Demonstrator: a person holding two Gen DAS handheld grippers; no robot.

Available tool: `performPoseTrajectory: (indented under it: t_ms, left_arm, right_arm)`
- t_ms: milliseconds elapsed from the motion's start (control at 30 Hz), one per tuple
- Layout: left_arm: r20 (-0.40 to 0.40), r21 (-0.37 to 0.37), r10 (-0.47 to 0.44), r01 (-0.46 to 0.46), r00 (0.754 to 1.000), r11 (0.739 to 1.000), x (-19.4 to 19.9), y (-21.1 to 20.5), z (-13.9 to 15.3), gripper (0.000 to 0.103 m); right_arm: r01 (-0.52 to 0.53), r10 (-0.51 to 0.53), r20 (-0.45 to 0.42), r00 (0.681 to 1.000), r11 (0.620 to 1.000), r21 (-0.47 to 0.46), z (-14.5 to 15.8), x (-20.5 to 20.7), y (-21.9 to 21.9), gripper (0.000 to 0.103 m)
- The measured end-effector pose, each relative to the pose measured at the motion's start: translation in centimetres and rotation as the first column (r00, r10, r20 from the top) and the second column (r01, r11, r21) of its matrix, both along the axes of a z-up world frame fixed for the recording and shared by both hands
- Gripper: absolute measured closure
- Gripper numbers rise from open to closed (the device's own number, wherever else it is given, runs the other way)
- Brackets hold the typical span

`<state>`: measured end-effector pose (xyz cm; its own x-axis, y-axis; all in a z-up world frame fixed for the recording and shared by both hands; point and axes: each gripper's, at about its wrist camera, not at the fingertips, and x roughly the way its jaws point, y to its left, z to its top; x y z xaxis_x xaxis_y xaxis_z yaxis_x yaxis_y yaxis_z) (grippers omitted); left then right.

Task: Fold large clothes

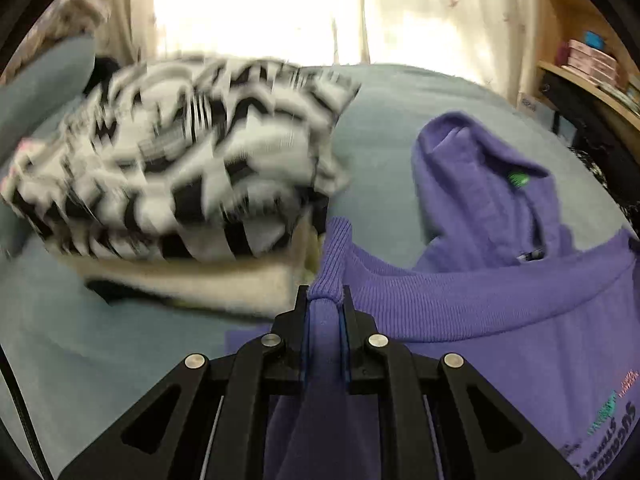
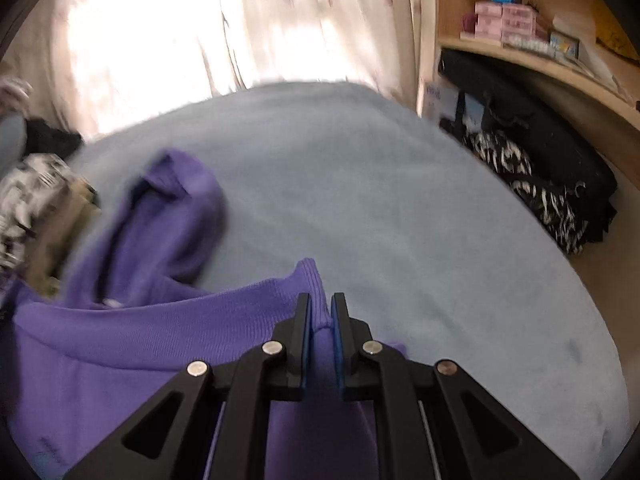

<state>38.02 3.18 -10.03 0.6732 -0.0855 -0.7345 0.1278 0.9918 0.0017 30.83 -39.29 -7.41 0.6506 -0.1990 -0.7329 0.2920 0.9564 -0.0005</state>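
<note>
Closest to each camera, a black two-finger claw bites purple ribbed cloth. The left gripper (image 1: 325,300) is pinched tight on one corner of the ribbed hem of a purple hoodie (image 1: 500,320); the right gripper (image 2: 321,308) is clamped the same way on the opposite hem corner, with a tuft of ribbing poking up between its blue pads (image 2: 338,336).

Between the two claws the hem (image 2: 160,320) runs as a band, and the hoodie's body hangs beneath, printed lettering showing at the lower right of the left view. Just beyond, its hood (image 1: 472,184) lies flat on a pale blue bedspread (image 2: 380,200).

The step in hand looks like carrying the hem up toward the hood to fold the body in half — best done with both corners level and the band taut, so the fold falls straight.

Further left sits a stack of folded clothes (image 1: 180,168), black-and-white patterned on top, close to the left corner; keeping clear of it seems wise. Beyond are bright curtains (image 2: 180,32), and at far right a wooden shelf (image 2: 540,64) with pink boxes.
</note>
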Motion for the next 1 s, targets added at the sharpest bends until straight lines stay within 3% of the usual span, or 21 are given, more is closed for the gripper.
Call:
performPoseTrajectory:
  t_ms: [100,167,300,333,433,633,733,833,1000]
  left_arm:
    - [-0.080,-0.032,0.017,-0.019,0.997,0.999,1.3,0.8,-3.2,0.093]
    - [-0.088,-0.071,0.012,-0.019,0.996,0.997,1.5,1.2,-4.0,0.092]
    - [-0.091,-0.093,-0.003,-0.006,0.996,0.996,1.5,1.7,-3.7,0.087]
    - [-0.085,-0.093,-0.010,0.002,0.996,0.996,1.1,1.7,-3.3,0.082]
    - [-0.063,-0.058,-0.010,0.006,0.998,0.998,-0.5,1.6,-1.7,0.076]
    - [0.008,-0.094,-0.050,0.051,0.999,0.994,-4.7,0.2,2.0,0.076]
    - [0.016,-0.131,-0.067,0.068,0.998,0.989,-5.8,-1.6,2.9,0.077]
    - [-0.016,-0.189,-0.081,0.076,0.997,0.979,-5.8,-3.4,2.3,0.086]
    - [-0.073,-0.123,-0.065,0.056,0.995,0.991,-4.9,-5.4,-1.1,0.086]
  right_arm:
    - [0.044,-0.042,-0.110,0.993,0.999,0.015,-4.5,1.1,-0.8,0.094]
    - [0.056,-0.053,-0.106,0.993,0.998,0.027,-5.5,0.7,-1.0,0.094]
    - [0.031,-0.035,-0.122,0.992,0.999,-0.035,-4.4,0.7,-0.1,0.088]
    - [0.030,-0.037,-0.120,0.992,0.998,-0.056,-3.8,0.5,0.3,0.086]
    - [0.013,-0.019,-0.074,0.997,0.996,-0.089,-1.5,-0.8,2.1,0.086]
    - [-0.146,0.145,0.030,0.989,0.989,0.023,1.8,-2.8,8.6,0.086]
    - [-0.244,0.244,0.010,0.970,0.967,0.079,1.2,-2.5,13.4,0.086]
    - [-0.312,0.315,-0.002,0.949,0.940,0.135,-0.2,-1.8,17.1,0.086]
    - [-0.331,0.340,-0.045,0.939,0.934,0.134,-2.9,-0.8,18.9,0.086]
